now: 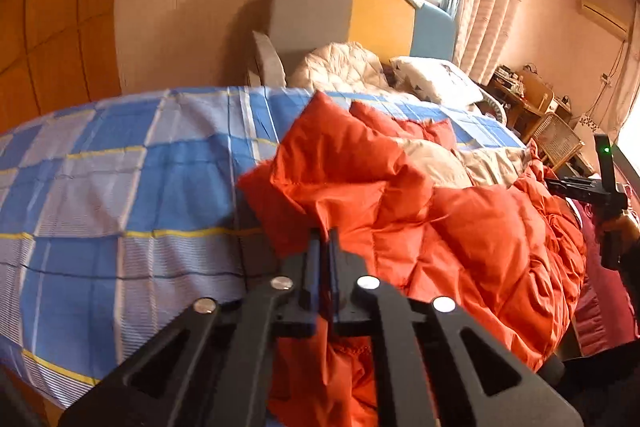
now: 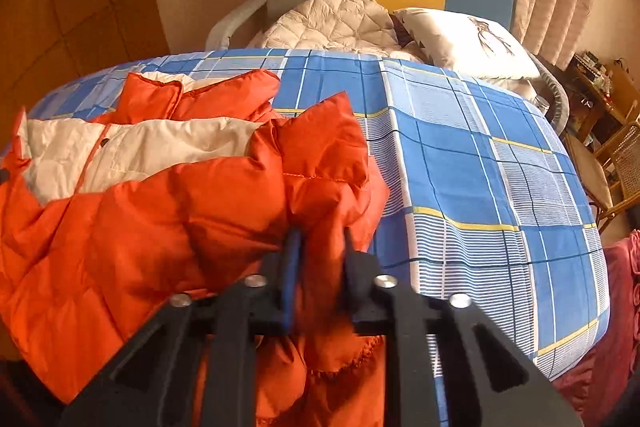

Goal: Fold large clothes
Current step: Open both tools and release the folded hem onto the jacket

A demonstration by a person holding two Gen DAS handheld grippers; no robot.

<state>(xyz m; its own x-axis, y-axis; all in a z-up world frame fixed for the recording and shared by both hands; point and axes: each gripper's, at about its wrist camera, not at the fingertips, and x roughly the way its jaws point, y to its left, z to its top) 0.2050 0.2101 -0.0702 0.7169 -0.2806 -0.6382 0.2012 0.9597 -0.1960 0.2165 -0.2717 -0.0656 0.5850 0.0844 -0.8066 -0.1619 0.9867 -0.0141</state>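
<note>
Both grippers' fingers grasp orange jacket (image 2: 168, 211) on checked bedsheet (image 2: 480, 167); pillow (image 2: 464, 39) beyond.

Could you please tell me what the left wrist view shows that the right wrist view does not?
Only the left wrist view shows the right gripper from the side, held in a hand at the orange padded jacket's far end. Only the right wrist view shows the jacket's cream lining spread open. Both show the orange padded jacket on the blue checked bedsheet, each view's own gripper shut on its fabric, and a white pillow.
</note>
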